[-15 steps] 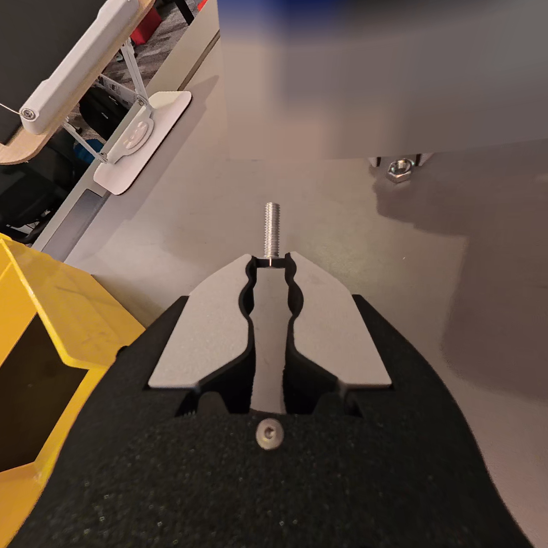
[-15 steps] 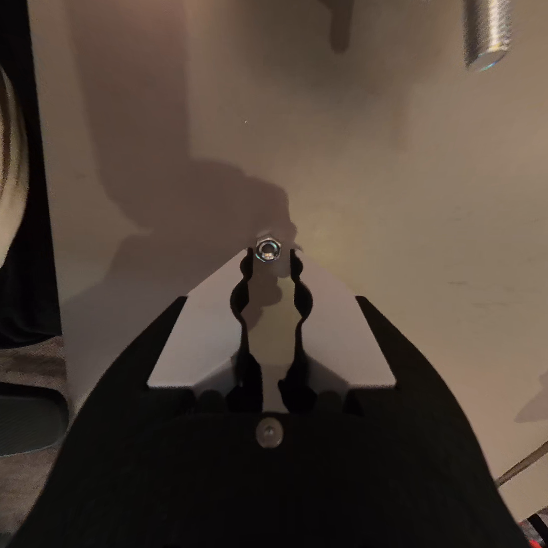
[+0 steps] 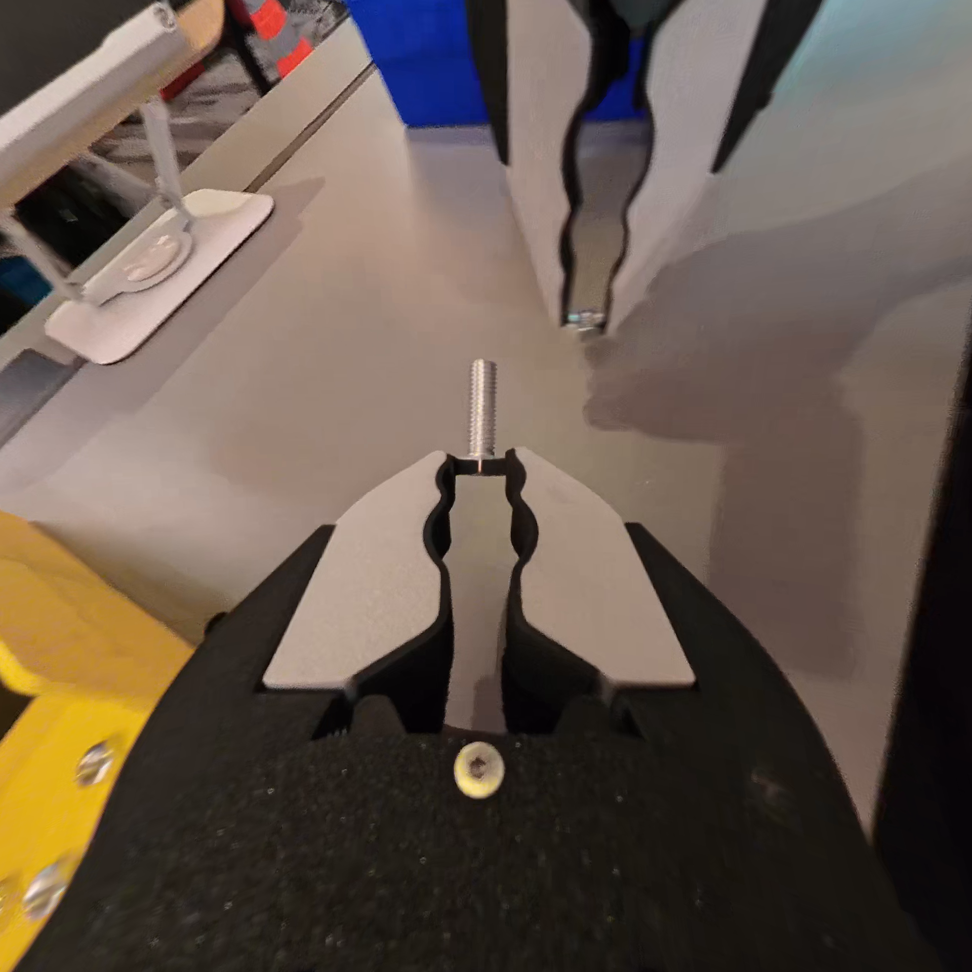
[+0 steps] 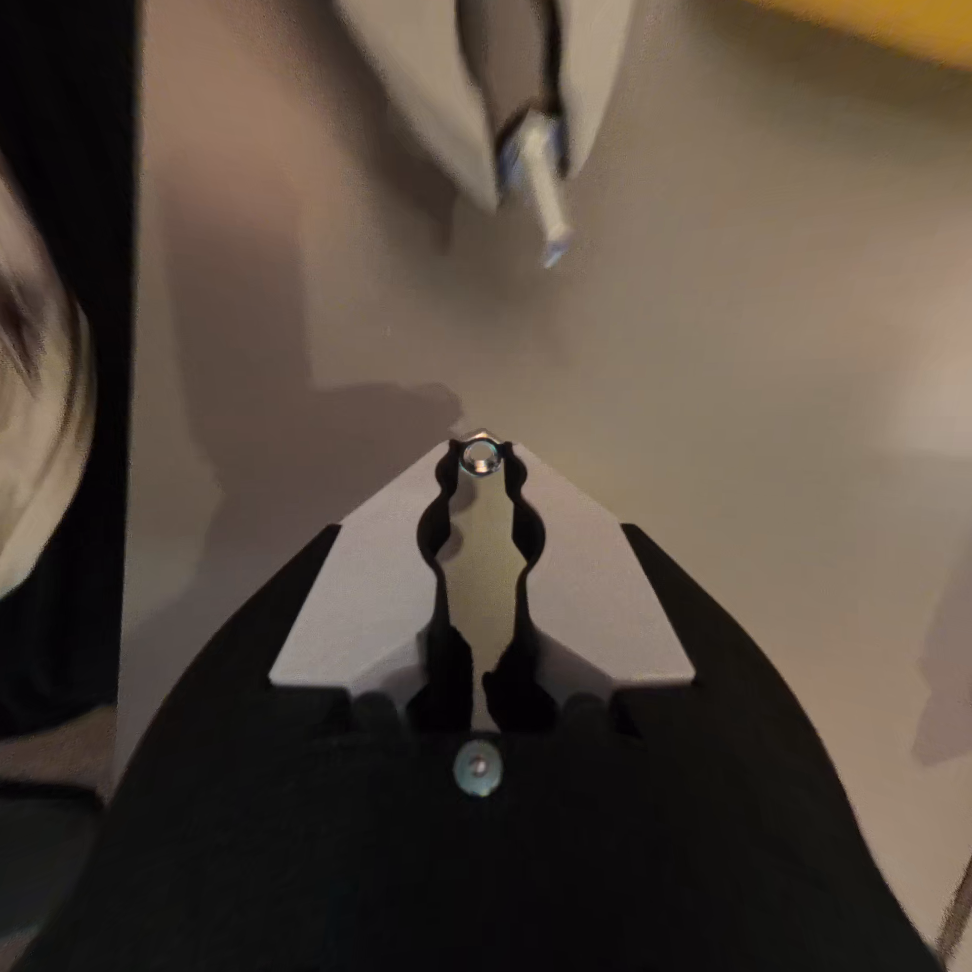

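1. The left gripper (image 3: pixel 481 457) pinches a silver bolt (image 3: pixel 483 407) by its head between the two fingertips. The threaded shaft sticks out forward, above the grey table (image 3: pixel 368 342).
2. The right gripper (image 4: pixel 479 455) pinches a small silver hex nut (image 4: pixel 479 456) at the very tips of its fingers. The hole of the nut faces the camera.
3. In the left wrist view the right gripper comes down from the top, with the nut at its tips, to the right of the bolt's end and a little beyond it. Bolt and nut are near each other but apart.
4. In the right wrist view the left gripper is seen at the top, blurred, and the bolt points down toward the nut, not touching it.
5. A yellow bin (image 3: pixel 68 657) is at the left gripper's left side, with some silver screws (image 3: pixel 94 762) inside it.
6. A white stand with a flat base (image 3: pixel 173 268) is on the table's far left edge.
7. A blue object (image 3: pixel 426 68) is at the far end of the table.
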Demonstrator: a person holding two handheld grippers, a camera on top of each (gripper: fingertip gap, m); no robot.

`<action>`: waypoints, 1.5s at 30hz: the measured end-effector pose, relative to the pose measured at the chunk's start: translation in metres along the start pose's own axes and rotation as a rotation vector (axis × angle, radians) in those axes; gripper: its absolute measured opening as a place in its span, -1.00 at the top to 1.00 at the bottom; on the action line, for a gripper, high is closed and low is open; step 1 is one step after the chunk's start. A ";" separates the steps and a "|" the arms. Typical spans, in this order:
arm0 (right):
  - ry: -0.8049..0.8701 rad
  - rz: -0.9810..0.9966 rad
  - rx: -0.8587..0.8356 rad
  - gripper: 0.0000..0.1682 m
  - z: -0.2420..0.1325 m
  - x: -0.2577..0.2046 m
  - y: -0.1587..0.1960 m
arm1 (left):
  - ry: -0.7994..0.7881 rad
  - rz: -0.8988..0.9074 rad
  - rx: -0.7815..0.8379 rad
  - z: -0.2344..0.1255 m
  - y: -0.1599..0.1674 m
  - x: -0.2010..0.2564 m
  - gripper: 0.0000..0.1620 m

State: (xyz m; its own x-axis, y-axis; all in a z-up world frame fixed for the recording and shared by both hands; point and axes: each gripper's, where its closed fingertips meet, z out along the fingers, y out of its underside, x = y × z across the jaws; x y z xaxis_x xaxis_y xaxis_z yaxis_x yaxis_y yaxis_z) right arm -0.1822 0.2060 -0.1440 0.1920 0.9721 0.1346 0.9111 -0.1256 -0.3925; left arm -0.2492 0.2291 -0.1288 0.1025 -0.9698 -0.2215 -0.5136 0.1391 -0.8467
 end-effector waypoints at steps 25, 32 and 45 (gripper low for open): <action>0.009 -0.453 0.585 0.80 -0.065 -0.030 -0.085 | 0.386 -0.102 0.299 -0.031 -0.046 0.043 0.78; -0.044 -0.479 0.737 0.80 -0.082 -0.035 -0.099 | 0.549 -0.221 0.411 -0.049 -0.061 0.049 0.78; -0.338 0.635 0.872 0.81 -0.046 0.012 -0.078 | -0.100 0.198 0.098 -0.017 -0.032 0.002 0.78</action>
State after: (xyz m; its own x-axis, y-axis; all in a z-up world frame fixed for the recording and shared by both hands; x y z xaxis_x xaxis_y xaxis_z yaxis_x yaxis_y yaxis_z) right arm -0.2346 0.2183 -0.0700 0.3008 0.8017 -0.5164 0.0927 -0.5635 -0.8209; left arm -0.2474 0.2193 -0.0935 0.0937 -0.8977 -0.4306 -0.4477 0.3483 -0.8235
